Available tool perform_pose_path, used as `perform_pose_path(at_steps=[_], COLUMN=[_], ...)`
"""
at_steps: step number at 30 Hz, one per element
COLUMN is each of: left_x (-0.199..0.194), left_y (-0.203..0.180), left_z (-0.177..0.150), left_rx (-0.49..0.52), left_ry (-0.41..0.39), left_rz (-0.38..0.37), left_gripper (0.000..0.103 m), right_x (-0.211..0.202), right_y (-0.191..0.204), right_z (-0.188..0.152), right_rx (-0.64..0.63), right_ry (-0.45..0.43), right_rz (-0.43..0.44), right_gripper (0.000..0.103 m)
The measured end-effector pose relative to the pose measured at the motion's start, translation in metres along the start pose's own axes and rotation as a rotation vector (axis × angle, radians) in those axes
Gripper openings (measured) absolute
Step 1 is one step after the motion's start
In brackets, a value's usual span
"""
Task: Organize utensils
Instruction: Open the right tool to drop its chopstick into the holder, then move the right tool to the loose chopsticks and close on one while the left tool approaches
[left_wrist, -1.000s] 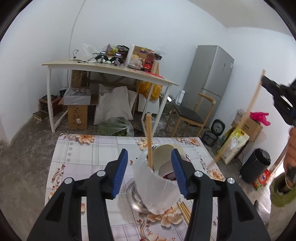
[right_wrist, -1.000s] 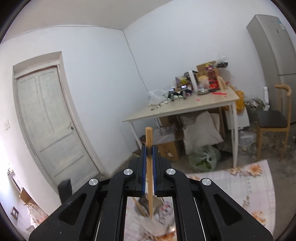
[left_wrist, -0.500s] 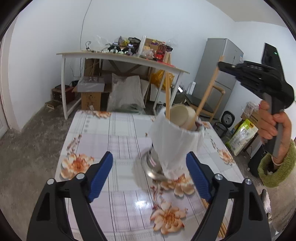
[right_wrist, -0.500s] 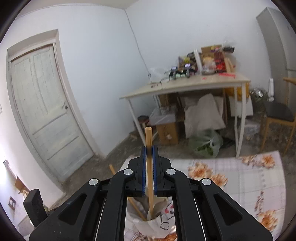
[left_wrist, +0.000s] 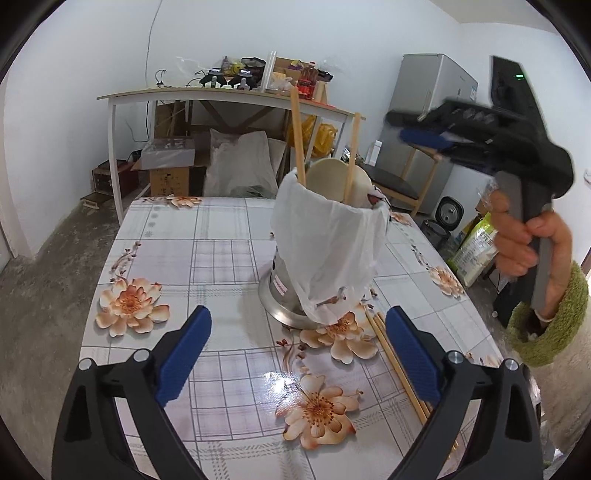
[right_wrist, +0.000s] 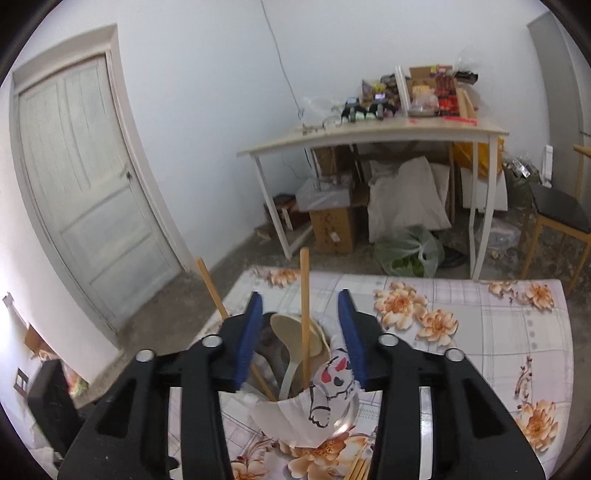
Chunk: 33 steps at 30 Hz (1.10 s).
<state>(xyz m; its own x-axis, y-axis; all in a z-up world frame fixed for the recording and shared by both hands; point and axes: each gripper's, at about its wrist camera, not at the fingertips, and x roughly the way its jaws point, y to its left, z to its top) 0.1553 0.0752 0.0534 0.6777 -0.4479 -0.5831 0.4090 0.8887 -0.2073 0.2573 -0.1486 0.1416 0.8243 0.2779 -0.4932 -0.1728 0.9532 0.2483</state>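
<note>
Two chopsticks (left_wrist: 297, 136) and one pale spoon (left_wrist: 328, 176) in one holder (left_wrist: 328, 254), both grippers' fingers (right_wrist: 248, 332) just parted, empty.

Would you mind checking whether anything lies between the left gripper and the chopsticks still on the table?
Nothing visible does. The left gripper is open, and the loose chopsticks lie bare on the table beside its right-hand finger, in front of the bag-lined holder.
</note>
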Motion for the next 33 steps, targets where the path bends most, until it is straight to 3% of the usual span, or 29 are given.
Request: perform_pose_path(at_steps=[5, 8, 11, 14, 18, 21, 27, 33], left_x=[0.006, 0.011, 0.017, 0.033, 0.060, 0.074, 0.084, 0.085], left_y=[-0.003, -0.005, -0.009, -0.014, -0.022, -0.027, -0.041, -0.046], left_z=[-0.001, -0.004, -0.008, -0.019, -0.037, -0.049, -0.062, -0.062], left_rx=[-0.003, 0.001, 0.021, 0.059, 0.073, 0.080, 0.124, 0.128], left_ry=[0.015, 0.034, 0.057, 0.130, 0.258, 0.319, 0.366, 0.372], left_rz=[-0.010, -0.008, 0.004, 0.048, 0.042, 0.025, 0.013, 0.012], left_gripper=[0.094, 0.094, 0.095, 0.095, 0.095, 0.095, 0.095, 0.095], right_x=[-0.044, -0.064, -0.070, -0.062, -0.036, -0.024, -0.009, -0.010], right_y=[-0.015, -0.029, -0.043, -0.052, -0.053, -0.048, -0.035, -0.035], right_z=[-0.006, -0.025, -0.056, -0.103, -0.174, -0.206, -0.223, -0.232], right_rx=[0.037, 0.080, 0.117, 0.186, 0.274, 0.313, 0.289, 0.271], right_ry=[-0.053, -0.037, 0.032, 0.152, 0.333, 0.404, 0.454, 0.451], right_rz=[-0.010, -0.020, -0.060, -0.071, -0.084, -0.087, -0.102, -0.112], right_gripper=[0.047, 0.047, 0.047, 0.046, 0.032, 0.023, 0.011, 0.008])
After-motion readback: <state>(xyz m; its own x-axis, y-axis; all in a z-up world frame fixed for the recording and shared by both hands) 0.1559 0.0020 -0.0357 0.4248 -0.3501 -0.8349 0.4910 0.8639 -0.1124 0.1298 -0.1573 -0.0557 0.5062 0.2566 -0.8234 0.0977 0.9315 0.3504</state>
